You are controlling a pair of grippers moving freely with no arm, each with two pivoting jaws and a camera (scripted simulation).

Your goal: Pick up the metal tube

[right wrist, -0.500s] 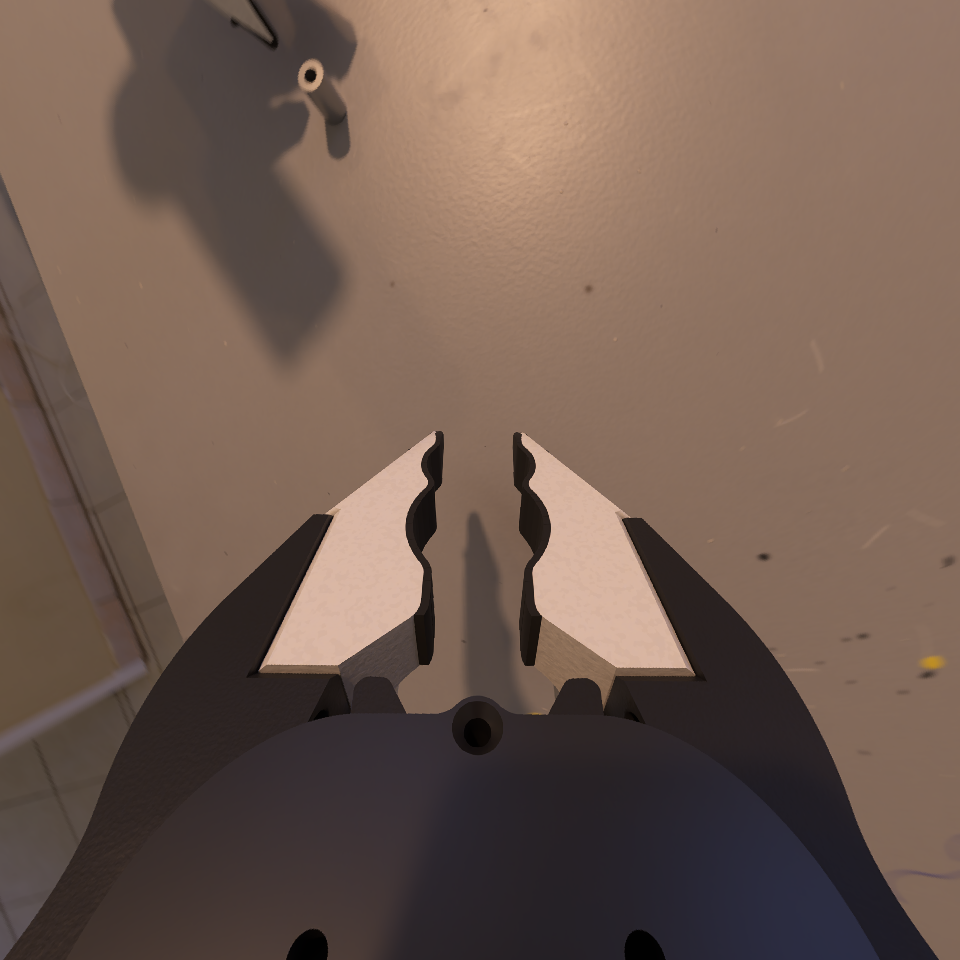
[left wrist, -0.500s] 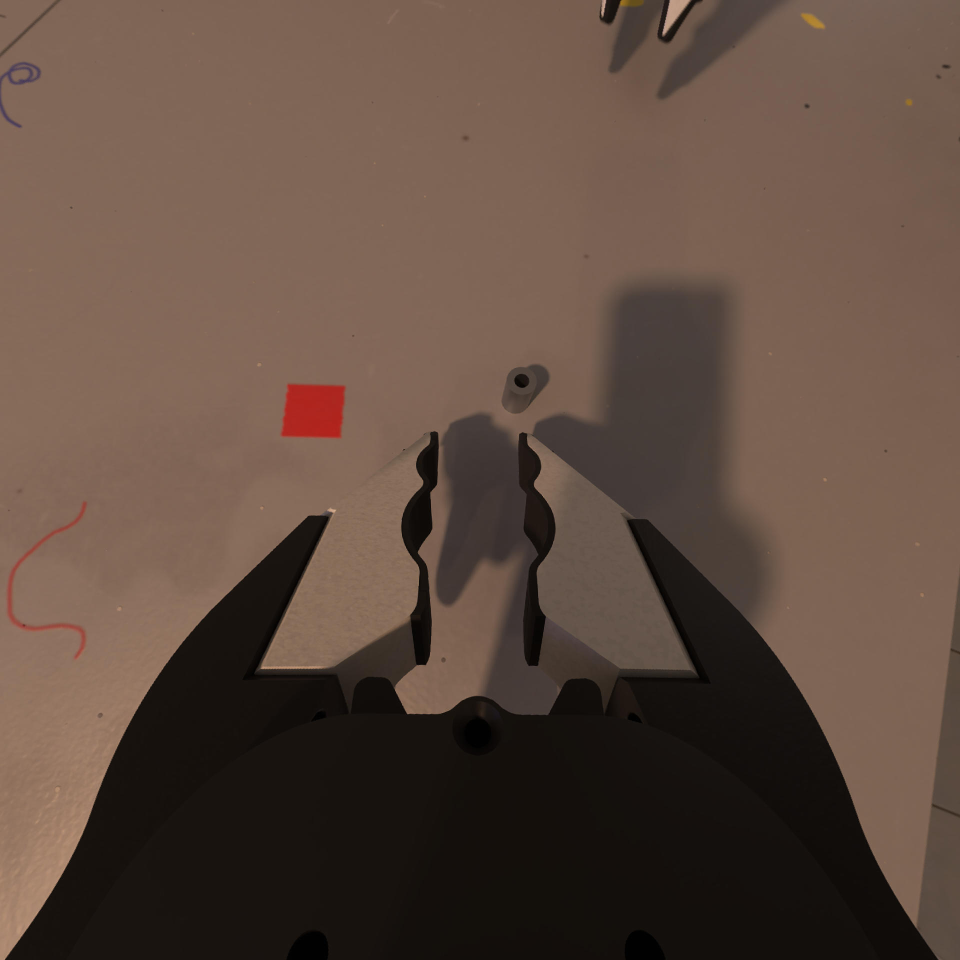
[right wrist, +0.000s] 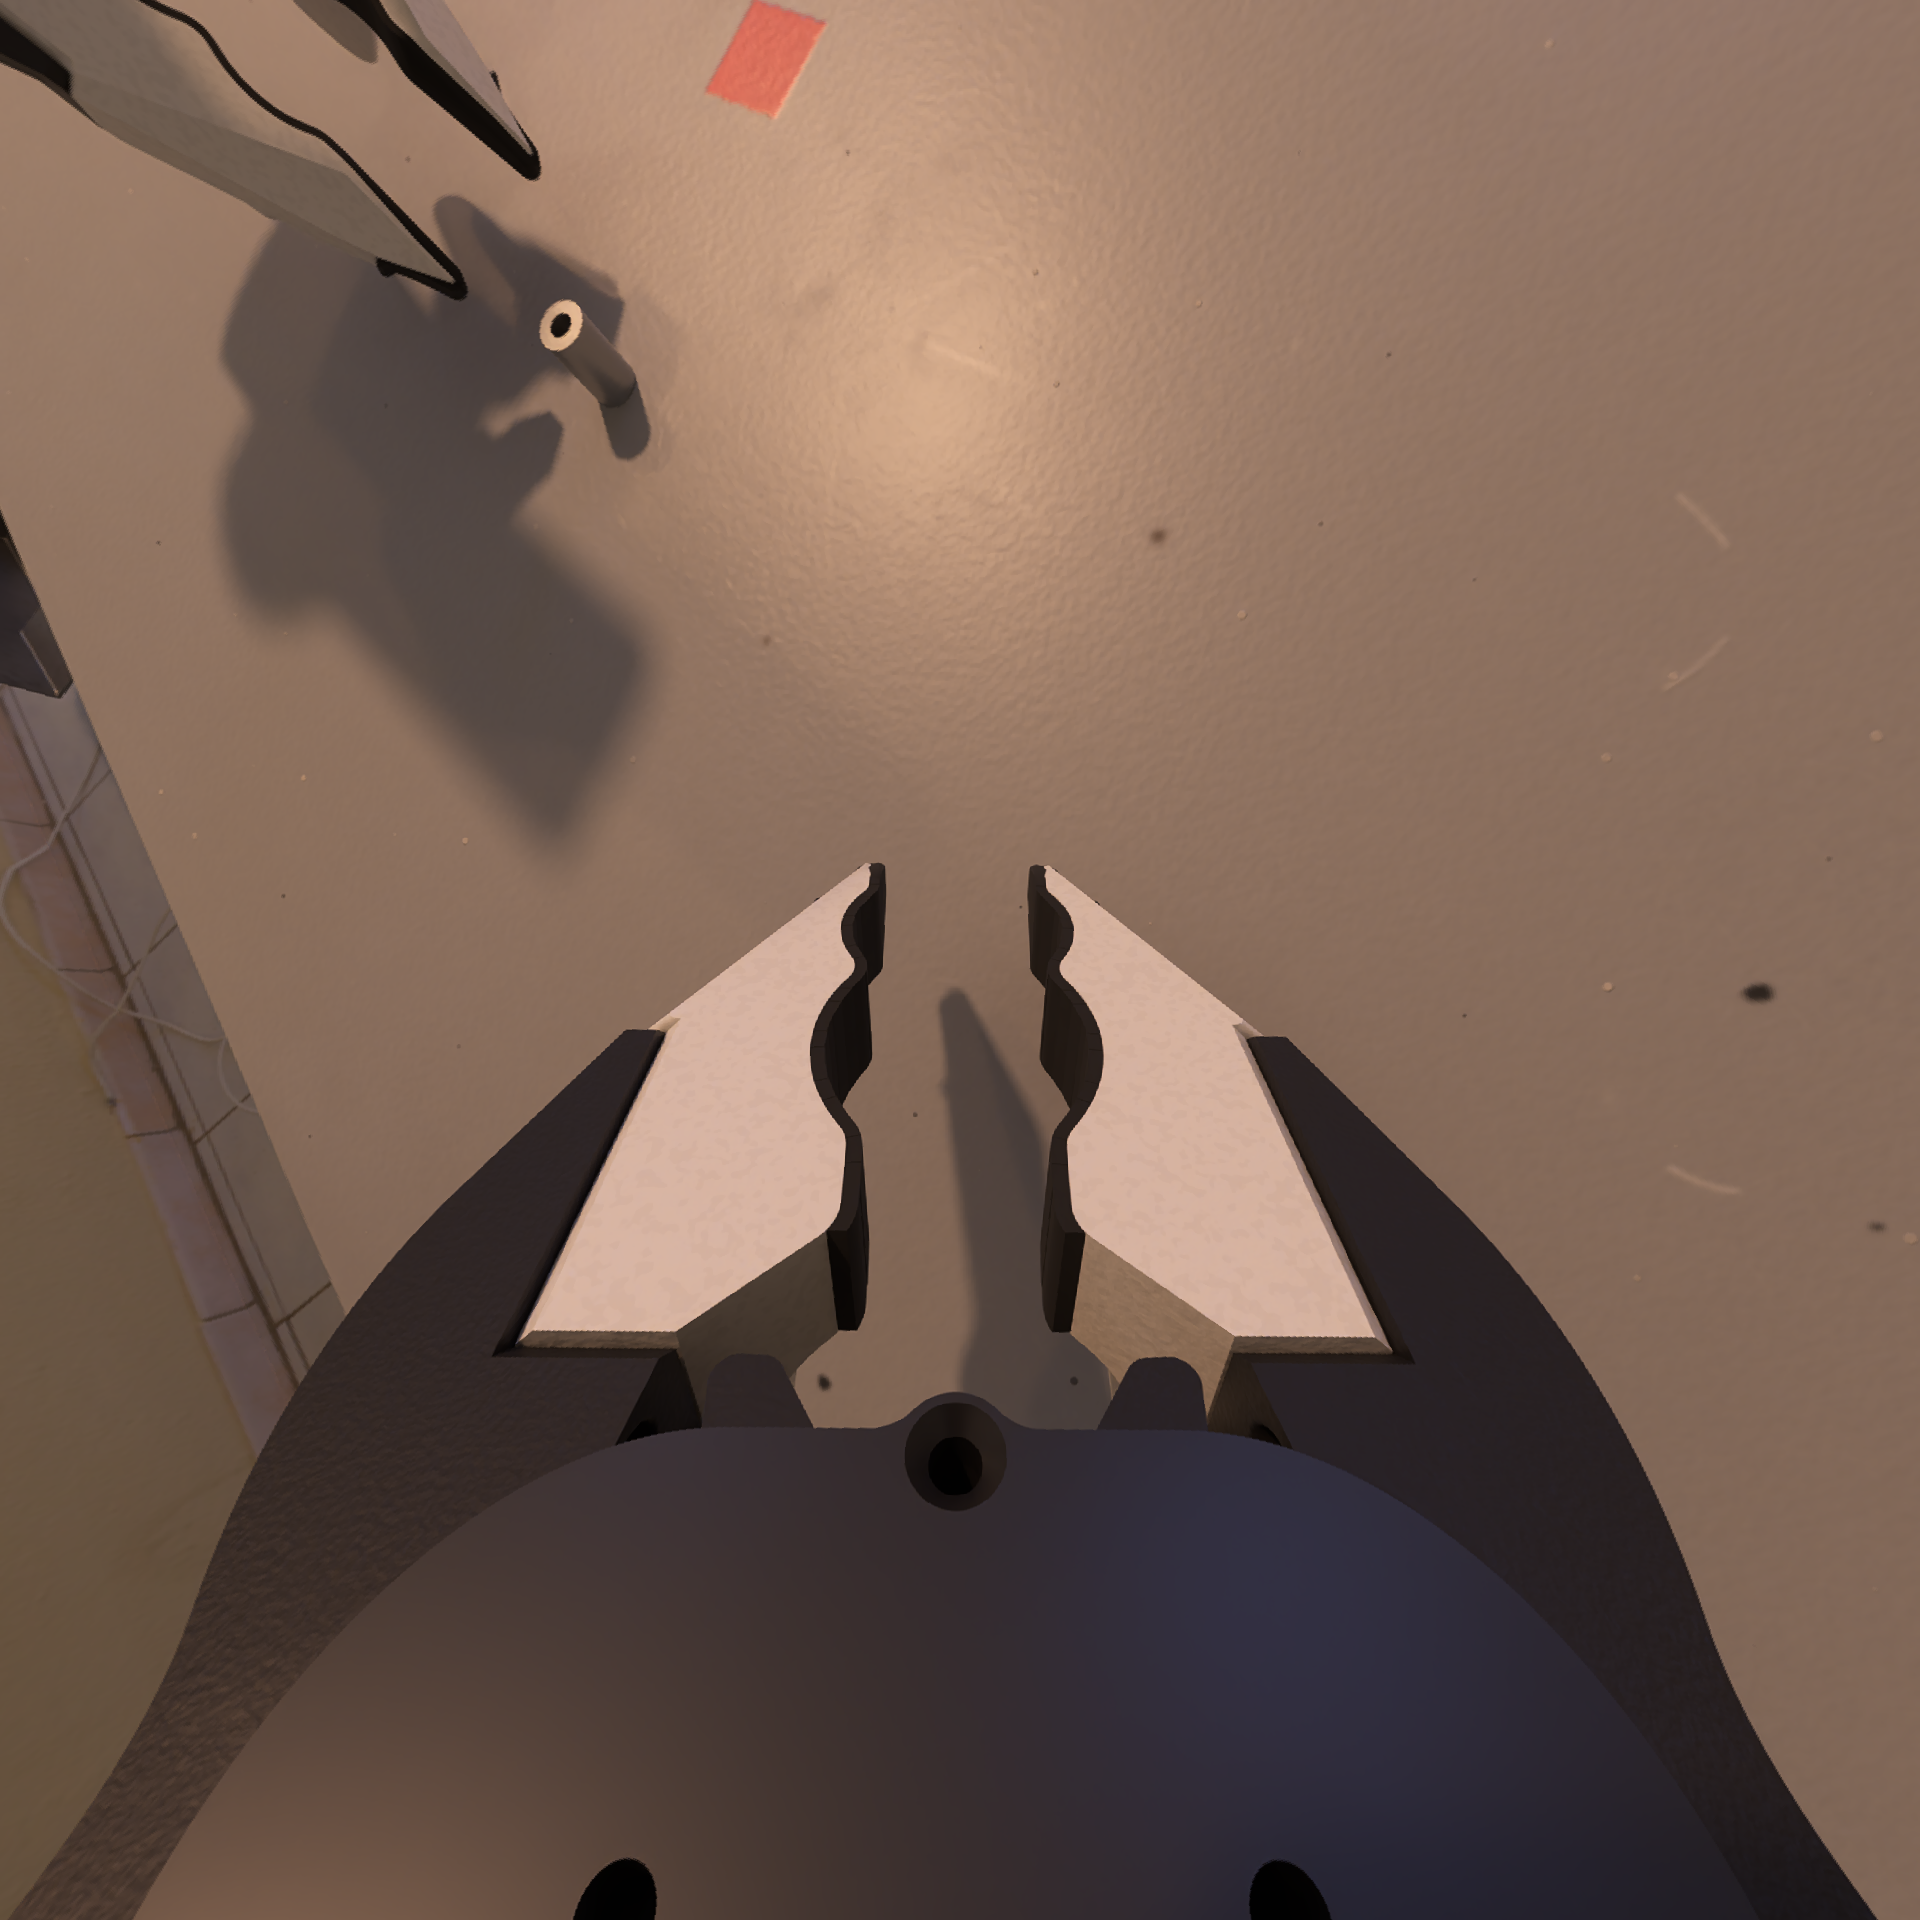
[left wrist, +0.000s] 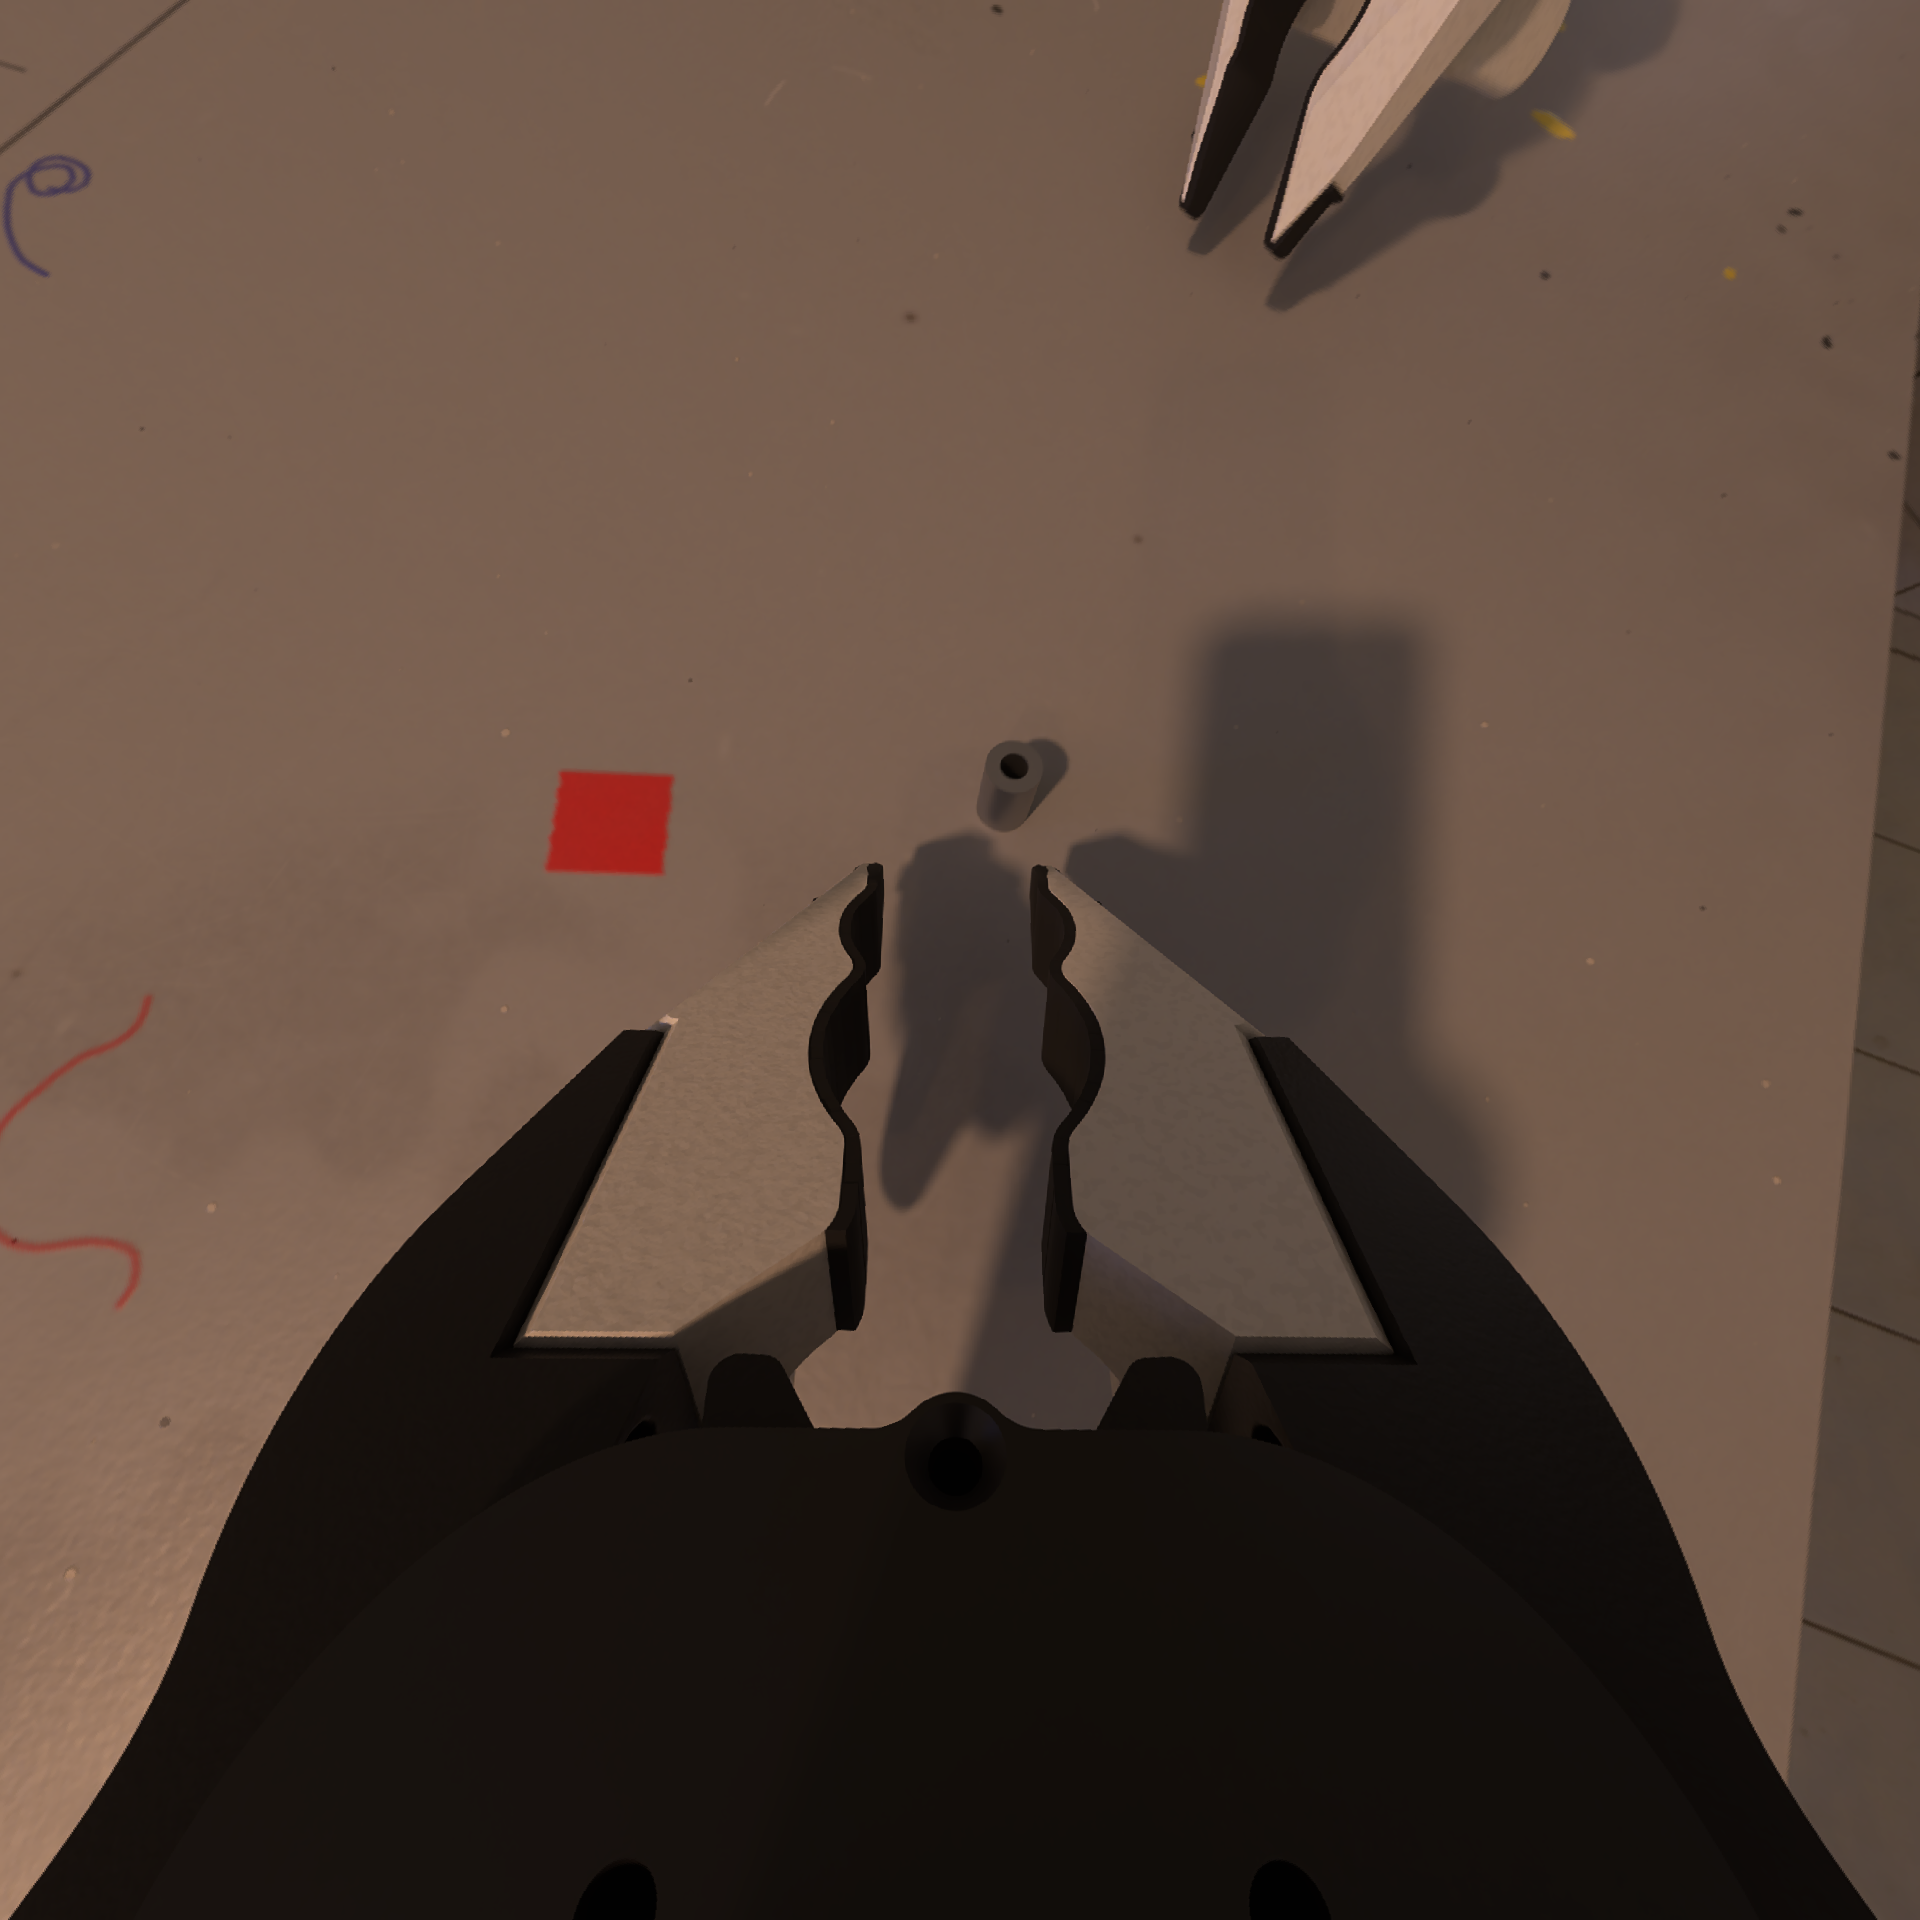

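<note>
Both grippers have drawn nearer each other since half a second ago. The left gripper (left wrist: 956, 868), fingers parted and empty, hovers just short of the upright metal tube (left wrist: 1010, 787) on the table (left wrist: 416, 520); the right gripper (right wrist: 956, 868) is likewise spread and well apart from it, so grasping remains ahead.

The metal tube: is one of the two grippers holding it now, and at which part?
Nothing is held. The metal tube stands on the table, apart from the open left gripper; the right gripper is open, empty.
</note>
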